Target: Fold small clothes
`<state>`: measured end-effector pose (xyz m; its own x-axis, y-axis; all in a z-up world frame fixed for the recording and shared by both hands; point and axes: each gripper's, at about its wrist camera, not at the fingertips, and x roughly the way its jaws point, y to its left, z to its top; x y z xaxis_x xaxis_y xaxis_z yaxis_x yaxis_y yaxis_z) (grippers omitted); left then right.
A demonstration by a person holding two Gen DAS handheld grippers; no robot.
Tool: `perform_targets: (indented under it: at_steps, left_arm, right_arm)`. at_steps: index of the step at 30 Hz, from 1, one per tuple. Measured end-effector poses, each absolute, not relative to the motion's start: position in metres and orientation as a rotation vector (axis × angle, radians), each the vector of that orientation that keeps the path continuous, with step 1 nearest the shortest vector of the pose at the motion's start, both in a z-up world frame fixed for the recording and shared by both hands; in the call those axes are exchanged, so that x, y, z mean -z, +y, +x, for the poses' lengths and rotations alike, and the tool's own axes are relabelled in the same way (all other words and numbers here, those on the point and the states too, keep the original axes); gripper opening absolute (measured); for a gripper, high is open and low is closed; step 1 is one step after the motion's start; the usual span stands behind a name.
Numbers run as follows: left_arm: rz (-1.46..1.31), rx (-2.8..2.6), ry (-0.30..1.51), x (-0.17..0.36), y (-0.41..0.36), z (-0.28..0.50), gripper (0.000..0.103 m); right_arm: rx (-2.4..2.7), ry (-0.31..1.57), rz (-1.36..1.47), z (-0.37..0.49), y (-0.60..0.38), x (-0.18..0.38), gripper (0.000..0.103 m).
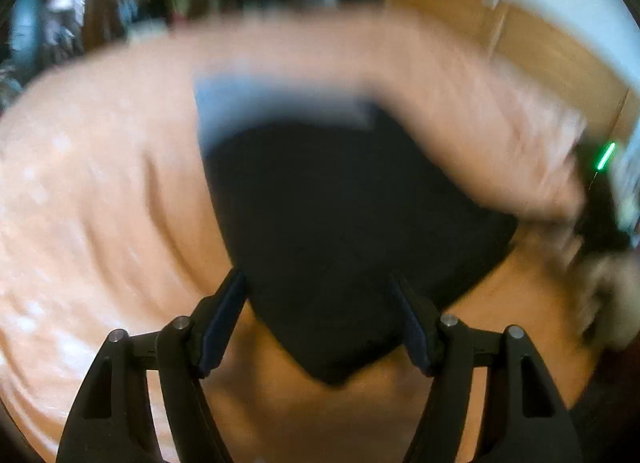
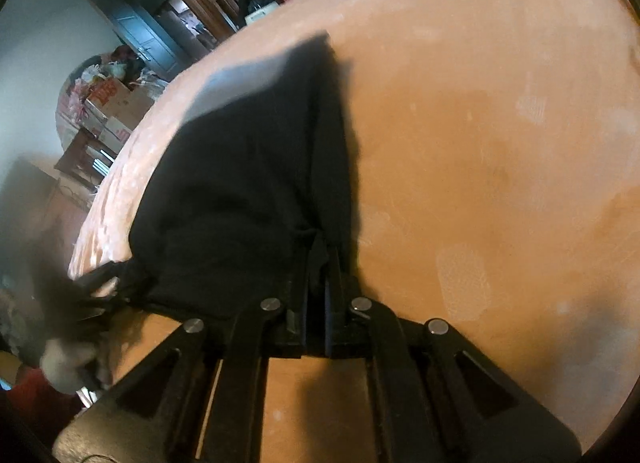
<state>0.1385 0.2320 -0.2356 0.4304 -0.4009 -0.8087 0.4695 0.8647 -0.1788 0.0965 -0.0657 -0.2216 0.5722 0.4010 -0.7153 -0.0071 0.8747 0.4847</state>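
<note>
Right now my left gripper point(image 1: 318, 319) hangs with its fingers spread wide and nothing between them, and a corner of the black garment point(image 1: 340, 215) lies just ahead of and between the two tips on the orange-brown table point(image 1: 100, 223). That view is smeared, so I cannot tell what kind of garment it is. My right gripper point(image 2: 316, 295) has its fingers pressed together on a bunched edge of the same black garment point(image 2: 240, 191), which spreads ahead and to the left of the tips over the table point(image 2: 500, 143). Ahead-left of that gripper, past the table's edge, cardboard boxes point(image 2: 116, 111) sit in a cluttered room.
</note>
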Motion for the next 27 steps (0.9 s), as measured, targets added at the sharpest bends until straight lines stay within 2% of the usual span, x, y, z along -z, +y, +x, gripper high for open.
perform_targets:
  at_steps: [3, 6, 10, 12, 14, 16, 23, 25, 26, 27]
  left_arm:
    - [0.017, 0.573, 0.96, 0.212, 0.242, 0.134, 0.07]
    - [-0.077, 0.583, 0.843, 0.175, 0.265, 0.119, 0.064]
    - [-0.127, 0.548, 0.721, 0.139, 0.276, 0.127, 0.063]
    - [-0.07, 0.549, 0.761, 0.146, 0.262, 0.142, 0.063]
    - [0.134, 0.528, 0.949, 0.201, 0.232, 0.158, 0.064]
    - [0.161, 0.529, 0.958, 0.236, 0.23, 0.154, 0.07]
    - [0.16, 0.492, 0.935, 0.217, 0.233, 0.136, 0.07]
    - [0.116, 0.45, 0.938, 0.203, 0.24, 0.126, 0.07]
    - [0.093, 0.429, 0.94, 0.197, 0.246, 0.122, 0.07]
    - [0.081, 0.41, 0.928, 0.187, 0.251, 0.117, 0.07]
  right_arm:
    - [-0.259, 0.937, 0.485, 0.098, -0.07, 0.228, 0.004]
    - [-0.276, 0.93, 0.515, 0.098, -0.073, 0.232, 0.003]
    - [-0.284, 0.923, 0.527, 0.097, -0.072, 0.231, 0.003]
    - [-0.286, 0.922, 0.533, 0.097, -0.073, 0.231, 0.003]
    - [-0.287, 0.921, 0.534, 0.097, -0.071, 0.231, 0.003]
    - [-0.291, 0.921, 0.538, 0.096, -0.071, 0.232, 0.003]
    - [-0.269, 0.929, 0.493, 0.095, -0.068, 0.228, 0.003]
    - [-0.215, 0.942, 0.375, 0.092, -0.054, 0.212, 0.008]
    - [-0.173, 0.94, 0.284, 0.088, -0.044, 0.198, 0.021]
    - [-0.159, 0.925, 0.24, 0.083, -0.038, 0.187, 0.044]
